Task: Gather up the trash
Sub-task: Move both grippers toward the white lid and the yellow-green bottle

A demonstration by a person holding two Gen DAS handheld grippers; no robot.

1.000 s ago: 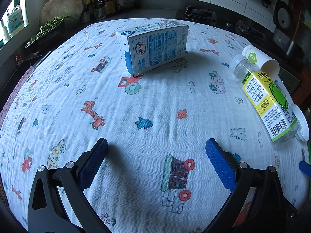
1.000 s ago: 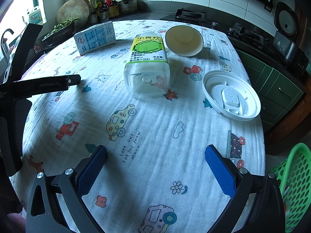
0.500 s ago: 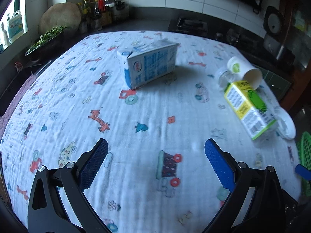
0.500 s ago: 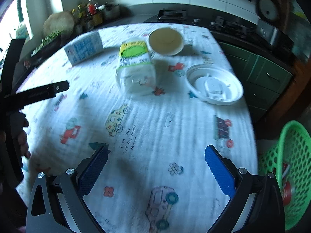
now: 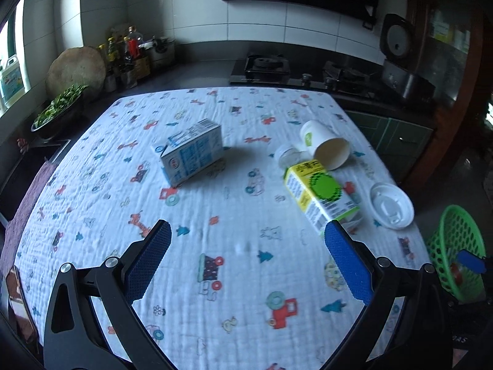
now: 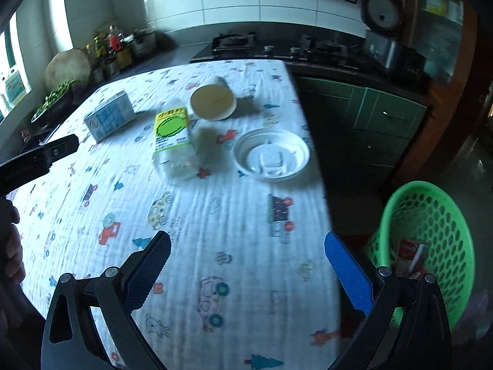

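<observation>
Green basket (image 6: pixel 431 240) had come into view beside the table (image 6: pixel 215 231) as both grippers (image 5: pixel 246 262) (image 6: pixel 246 265) pulled back, jaws apart, empty; four items remained.

Left wrist view: I look from above the near edge of the table (image 5: pixel 92 215), forward and down across its printed cloth toward the stove counter (image 5: pixel 265 67), table filling the frame.

Right wrist view: I sit near the table's right corner (image 6: pixel 308 160), facing the same counter (image 6: pixel 234 43), with the green basket (image 6: pixel 431 203) on the floor close at right.

Shared: milk carton (image 5: pixel 192 155) (image 6: pixel 109 118), bottle (image 5: pixel 320 195) (image 6: pixel 172 135), paper cup (image 5: pixel 326 148) (image 6: pixel 212 100), white lid (image 5: pixel 391 205) (image 6: pixel 271 154), basket (image 5: pixel 453 237).
</observation>
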